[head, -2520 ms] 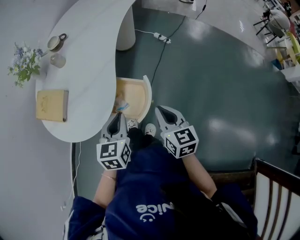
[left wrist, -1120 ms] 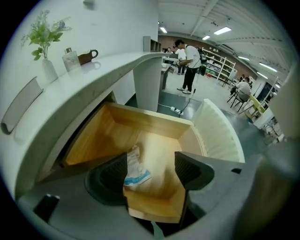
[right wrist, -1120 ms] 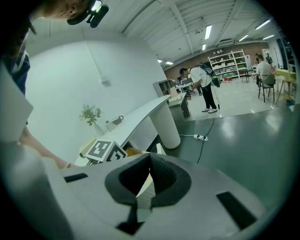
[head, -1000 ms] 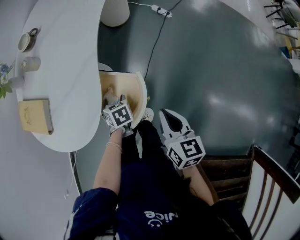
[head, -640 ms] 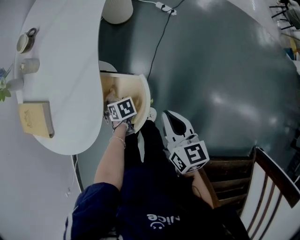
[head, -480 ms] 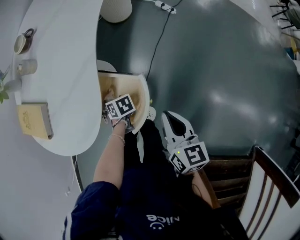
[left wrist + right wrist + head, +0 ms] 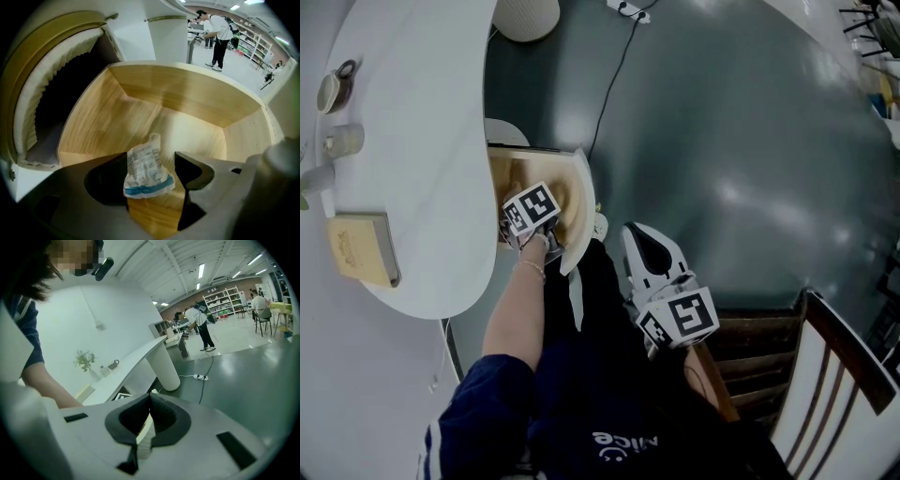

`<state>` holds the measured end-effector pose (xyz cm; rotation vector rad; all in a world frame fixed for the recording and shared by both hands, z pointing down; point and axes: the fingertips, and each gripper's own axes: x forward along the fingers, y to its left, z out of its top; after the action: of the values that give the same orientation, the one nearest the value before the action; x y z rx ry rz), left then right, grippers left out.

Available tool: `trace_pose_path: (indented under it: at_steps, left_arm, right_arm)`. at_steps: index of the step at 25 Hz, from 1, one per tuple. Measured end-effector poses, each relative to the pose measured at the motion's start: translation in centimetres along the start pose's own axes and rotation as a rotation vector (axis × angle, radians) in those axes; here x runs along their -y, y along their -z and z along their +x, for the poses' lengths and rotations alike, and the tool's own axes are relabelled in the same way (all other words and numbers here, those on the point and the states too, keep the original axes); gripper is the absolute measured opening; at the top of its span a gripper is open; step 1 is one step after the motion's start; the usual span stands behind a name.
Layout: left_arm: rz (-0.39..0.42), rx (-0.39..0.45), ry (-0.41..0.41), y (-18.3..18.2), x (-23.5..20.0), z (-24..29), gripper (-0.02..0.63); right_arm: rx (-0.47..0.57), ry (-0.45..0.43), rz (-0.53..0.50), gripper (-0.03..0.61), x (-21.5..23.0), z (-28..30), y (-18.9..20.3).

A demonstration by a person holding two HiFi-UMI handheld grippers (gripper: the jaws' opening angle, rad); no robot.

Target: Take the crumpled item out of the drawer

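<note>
Left claw [image 7: 152,159] deeper, half-open around wrapper [image 7: 143,177]

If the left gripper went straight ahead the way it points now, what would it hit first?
The crumpled wrapper: it stands between the open fingers of the left gripper. Past it, probably the floor of the wooden drawer, though depth is unclear.

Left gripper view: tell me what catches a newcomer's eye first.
A crumpled white-and-blue wrapper stands in the open wooden drawer, right between the parted fingers of the left gripper. In the head view, the right gripper hangs shut by the person's legs, outside the drawer.
</note>
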<state>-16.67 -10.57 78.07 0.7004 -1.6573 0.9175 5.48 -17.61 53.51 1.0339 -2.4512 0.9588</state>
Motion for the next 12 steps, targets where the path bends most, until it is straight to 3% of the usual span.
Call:
trace_pose_path:
  at_steps: [6,12]
  left_arm:
    - [-0.027,-0.037,-0.073,-0.2,-0.8,1.4,0.302]
    - [-0.082,-0.061,-0.039,-0.2,-0.3,2.1,0.296]
  right_arm:
    - [-0.016,-0.014,0.005,0.007,-0.2,1.1,0.6]
    - [-0.013,-0.009,0.002,0.008,0.0,1.3,0.6]
